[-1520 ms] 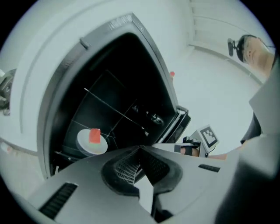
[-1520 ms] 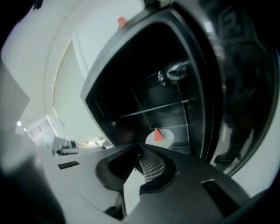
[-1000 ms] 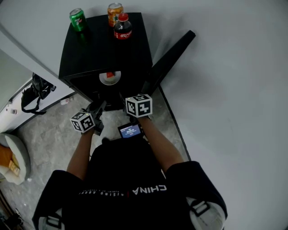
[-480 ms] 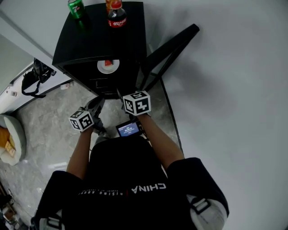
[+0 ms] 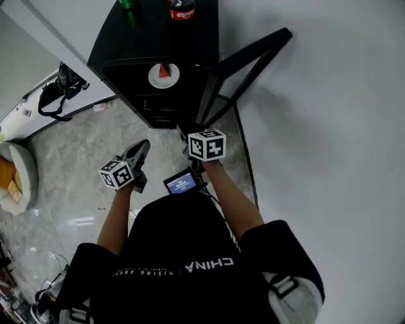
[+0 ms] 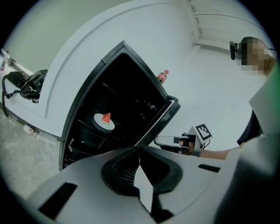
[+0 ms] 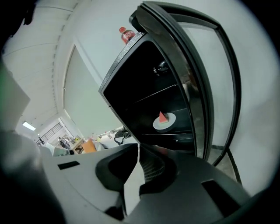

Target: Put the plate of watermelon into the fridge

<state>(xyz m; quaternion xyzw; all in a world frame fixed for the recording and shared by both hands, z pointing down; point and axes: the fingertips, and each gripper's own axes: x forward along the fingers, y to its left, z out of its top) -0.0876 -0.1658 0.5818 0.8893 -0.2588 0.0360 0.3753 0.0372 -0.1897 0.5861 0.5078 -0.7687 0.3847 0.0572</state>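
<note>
The plate (image 5: pixel 164 76) with its slice of watermelon (image 5: pixel 164 71) sits on a shelf inside the fridge (image 5: pixel 158 39), in the upper part of the open compartment and toward the side away from the hinge. The red wedge stands upright near the middle of the white plate. Both gripper views look into the fridge and show the plate (image 6: pixel 103 123) (image 7: pixel 165 122) well apart from the jaw tips, with nothing touching it.

The fridge door (image 5: pixel 245 71) stands swung wide open on the fridge's right side. On the fridge's top, near its back edge, stand a cola bottle (image 5: pixel 182 9) and a green can (image 5: pixel 130 4).

In front of the fridge's open face, over the marble floor (image 5: pixel 76 171), the left hand-held gripper (image 5: pixel 140 150) hangs clear of the fridge. Its jaws are clenched together with nothing between them, as the left gripper view shows (image 6: pixel 140 150). The right hand-held gripper (image 5: pixel 188 138) is nearer the fridge, just before the foot of the open door, and its jaws are likewise pressed together and empty (image 7: pixel 139 148). Neither hand-held gripper reaches into the fridge.

To the fridge's left, a dark bag (image 5: pixel 60 93) lies on a white ledge.
</note>
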